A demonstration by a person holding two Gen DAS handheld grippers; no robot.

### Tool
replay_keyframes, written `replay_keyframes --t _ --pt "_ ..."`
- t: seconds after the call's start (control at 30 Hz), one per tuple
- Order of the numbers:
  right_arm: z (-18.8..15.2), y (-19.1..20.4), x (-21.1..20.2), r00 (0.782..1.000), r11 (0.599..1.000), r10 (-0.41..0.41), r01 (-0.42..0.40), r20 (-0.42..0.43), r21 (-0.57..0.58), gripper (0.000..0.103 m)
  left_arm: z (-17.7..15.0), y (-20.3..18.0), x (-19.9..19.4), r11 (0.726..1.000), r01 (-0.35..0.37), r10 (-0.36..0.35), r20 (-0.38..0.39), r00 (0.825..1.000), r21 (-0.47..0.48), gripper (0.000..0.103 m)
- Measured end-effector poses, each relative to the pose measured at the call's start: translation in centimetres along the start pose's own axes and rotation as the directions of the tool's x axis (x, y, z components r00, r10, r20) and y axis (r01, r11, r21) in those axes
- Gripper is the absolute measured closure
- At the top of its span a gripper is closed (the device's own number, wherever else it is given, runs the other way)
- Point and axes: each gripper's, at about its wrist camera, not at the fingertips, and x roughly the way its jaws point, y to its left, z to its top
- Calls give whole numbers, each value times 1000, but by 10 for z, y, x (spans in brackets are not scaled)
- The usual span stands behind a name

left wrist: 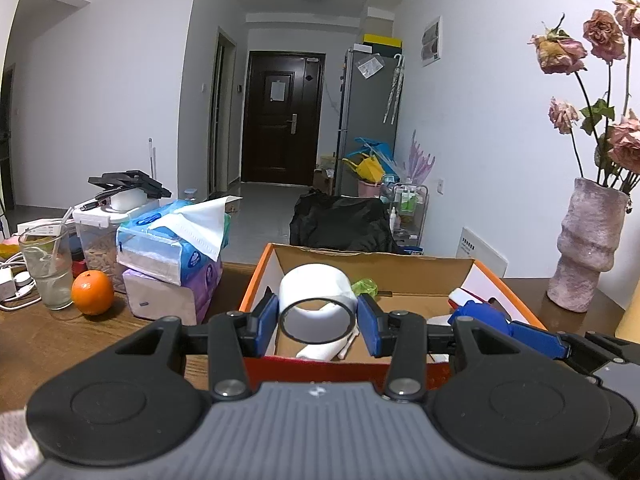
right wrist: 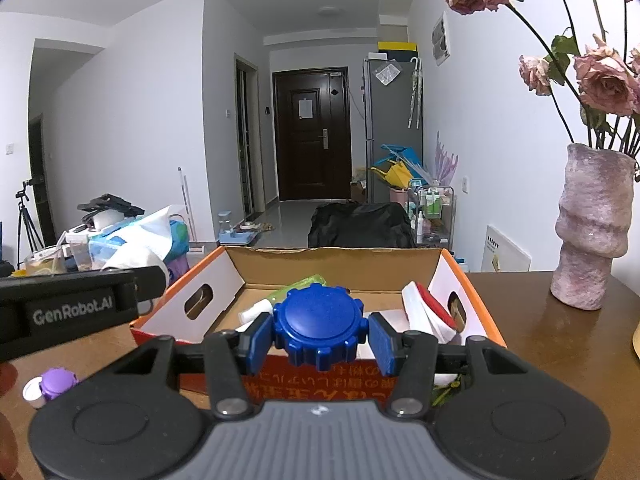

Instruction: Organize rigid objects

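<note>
The left gripper [left wrist: 318, 322] is clamped on a tape roll [left wrist: 316, 300], its blue rubbery pads pressed flat against either side of the wide white ring, whose near rim shows a thin dark edge and a hollow middle. The right gripper [right wrist: 320, 338] grips a blue cap [right wrist: 320, 326], a chunky round plastic lid with a notched, gear-like rim and a smooth domed top, squeezed between matching blue pads. Both loads hang over the near edge of the box [left wrist: 256, 276], an open cardboard carton with orange outside, plain brown inside walls, a folded-back flap at the far end and an oval hand slot in its left wall. Inside lie a pale green translucent piece [right wrist: 304, 284], a small white tube [left wrist: 320, 352] and a white item with a red face [right wrist: 434, 312] leaning at the right wall. In the left view the right gripper's blue cap [left wrist: 480, 316] shows at the box's right side. The box sits on a dark wooden table [left wrist: 60, 332] with visible grain. Left of it stand soft plastic-wrapped tissue packs [left wrist: 176, 248] with one sheet pulled up, a glossy orange [left wrist: 92, 292], and a clear glass [left wrist: 46, 268] with a straw. A small bottle with a purple cap [right wrist: 58, 382] rests on the table near the right gripper's left side. To the right rises a lumpy, rough pink vase [left wrist: 588, 244] with dried, crinkled roses [left wrist: 604, 36].
</note>
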Motion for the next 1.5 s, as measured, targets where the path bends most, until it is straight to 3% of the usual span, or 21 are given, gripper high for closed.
replay_keyframes --t 1.5 --pt "30 -7 83 996 996 -84 84 4 -9 52 27 -2 103 1000 -17 17 -35 999 -7 59"
